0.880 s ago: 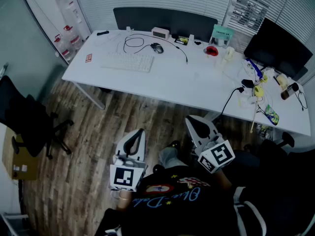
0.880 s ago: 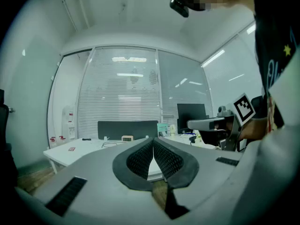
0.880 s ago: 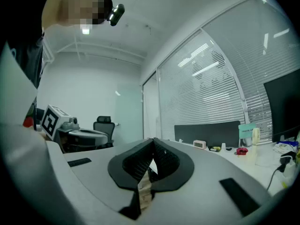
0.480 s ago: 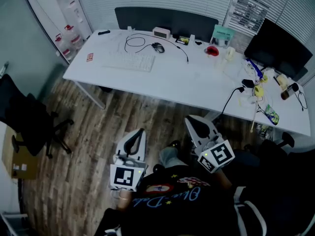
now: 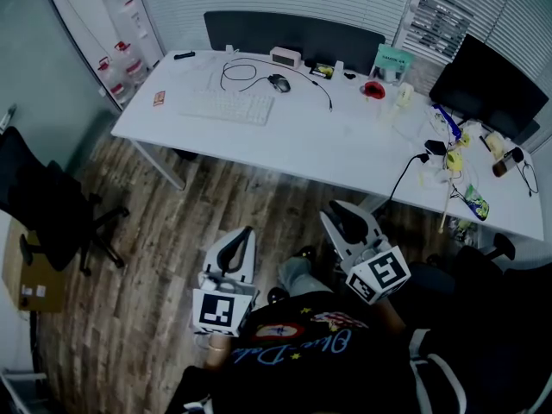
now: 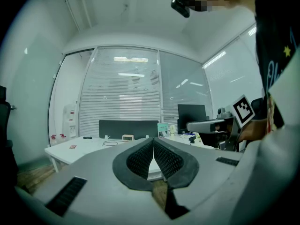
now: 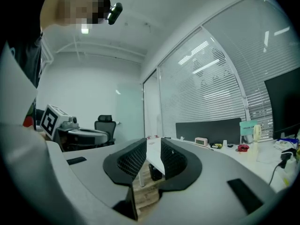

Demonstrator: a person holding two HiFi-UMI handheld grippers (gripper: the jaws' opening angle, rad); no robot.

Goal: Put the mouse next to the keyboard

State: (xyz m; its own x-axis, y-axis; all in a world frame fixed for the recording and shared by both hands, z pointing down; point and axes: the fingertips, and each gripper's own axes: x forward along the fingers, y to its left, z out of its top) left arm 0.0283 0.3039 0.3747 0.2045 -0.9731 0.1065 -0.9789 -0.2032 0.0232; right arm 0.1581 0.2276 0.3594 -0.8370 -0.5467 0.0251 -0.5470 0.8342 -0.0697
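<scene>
A dark mouse (image 5: 278,83) lies on the far side of the white table (image 5: 328,145), its black cable (image 5: 237,72) looping to the left. The white keyboard (image 5: 226,107) rests in front and left of it, a short gap away. Both grippers hang over the wooden floor, well short of the table, near the person's body. My left gripper (image 5: 245,232) (image 6: 153,140) is shut with nothing in it. My right gripper (image 5: 338,215) (image 7: 153,142) stands slightly open, a narrow empty gap between its pads.
A black office chair (image 5: 43,210) stands at the left, a cardboard box (image 5: 26,274) behind it. A black monitor (image 5: 487,84), a red item (image 5: 371,89), a small clock (image 5: 283,57), a charger cable (image 5: 405,166) and clutter fill the table's right end.
The head camera has shifted slightly, so the table sits a touch further right in the view. Both grippers hold nearly the same place.
</scene>
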